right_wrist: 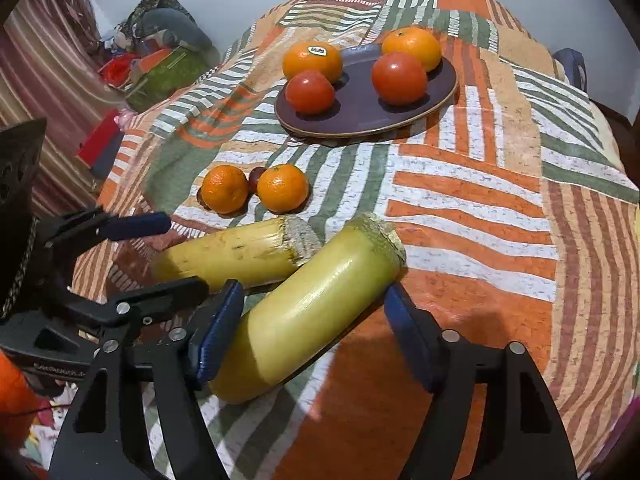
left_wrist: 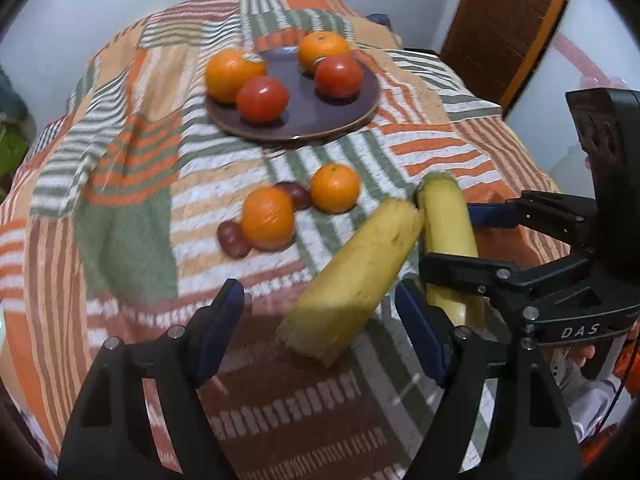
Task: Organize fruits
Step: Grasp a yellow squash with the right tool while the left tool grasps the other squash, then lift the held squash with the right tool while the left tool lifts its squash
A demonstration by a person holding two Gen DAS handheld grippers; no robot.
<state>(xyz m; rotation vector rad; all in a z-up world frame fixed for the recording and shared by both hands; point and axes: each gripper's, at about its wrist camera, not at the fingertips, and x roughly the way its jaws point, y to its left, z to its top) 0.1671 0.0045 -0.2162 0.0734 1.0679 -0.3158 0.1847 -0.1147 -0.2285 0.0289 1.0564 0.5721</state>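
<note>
Two thick yellow-green cane stalks lie crossed on the patchwork cloth. My left gripper [left_wrist: 320,328] is open around the near stalk [left_wrist: 352,276], with a clear gap at its left pad. My right gripper [right_wrist: 314,332] is open around the other stalk [right_wrist: 320,304]; its left pad is against the stalk and a sliver of gap shows at the right pad. Each view shows the other gripper from the side: the right gripper [left_wrist: 446,240] and the left gripper [right_wrist: 186,254]. Farther back stands a dark purple plate [left_wrist: 304,132] [right_wrist: 360,130] with two oranges and two tomatoes.
Two loose mandarins [left_wrist: 335,194] [right_wrist: 224,189] and small dark red fruits [left_wrist: 232,236] lie between the stalks and the plate. A wooden chair [left_wrist: 508,20] stands behind the table at the right. Bags and clutter [right_wrist: 160,64] lie on the floor beyond the left edge.
</note>
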